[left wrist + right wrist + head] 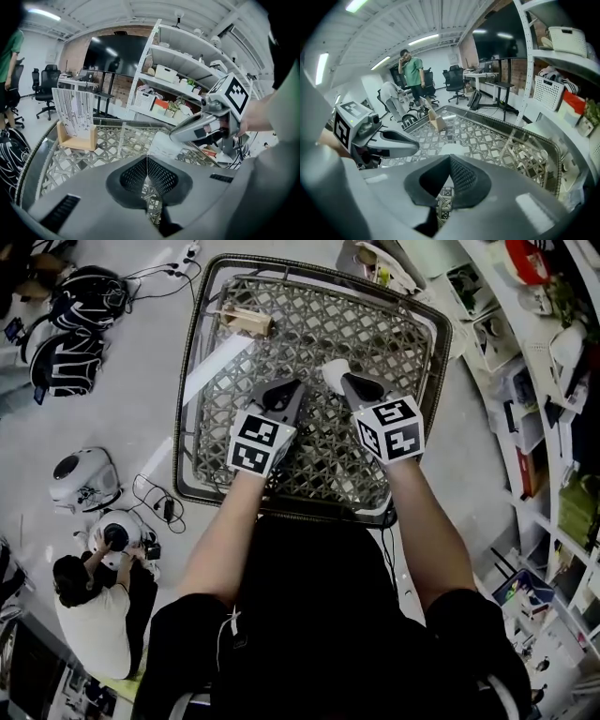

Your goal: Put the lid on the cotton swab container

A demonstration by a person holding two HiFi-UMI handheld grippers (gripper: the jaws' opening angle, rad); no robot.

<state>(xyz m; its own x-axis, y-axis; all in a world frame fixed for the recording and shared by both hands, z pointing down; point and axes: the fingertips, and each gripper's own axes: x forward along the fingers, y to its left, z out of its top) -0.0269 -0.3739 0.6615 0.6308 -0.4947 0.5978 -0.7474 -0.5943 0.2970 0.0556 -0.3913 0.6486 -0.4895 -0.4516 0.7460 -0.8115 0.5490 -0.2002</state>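
A white round piece (333,371) lies on the lattice table top (309,324); I cannot tell whether it is the swab container or its lid. My right gripper (349,381) is right beside it, jaws shut with nothing between them, and the white piece (452,149) shows just past its tips (450,161). My left gripper (286,388) hovers a little to the left, also shut and empty (147,161). From there the white piece (161,145) lies ahead, under the right gripper (201,124). The left gripper (389,143) shows in the right gripper view.
A wooden stand (246,322) holding white sticks sits at the table's far left corner. White shelving (553,381) full of boxes runs along the right. A person (94,596) crouches on the floor at left, near round devices (82,479) and bags (80,306). Another person (412,70) stands far off.
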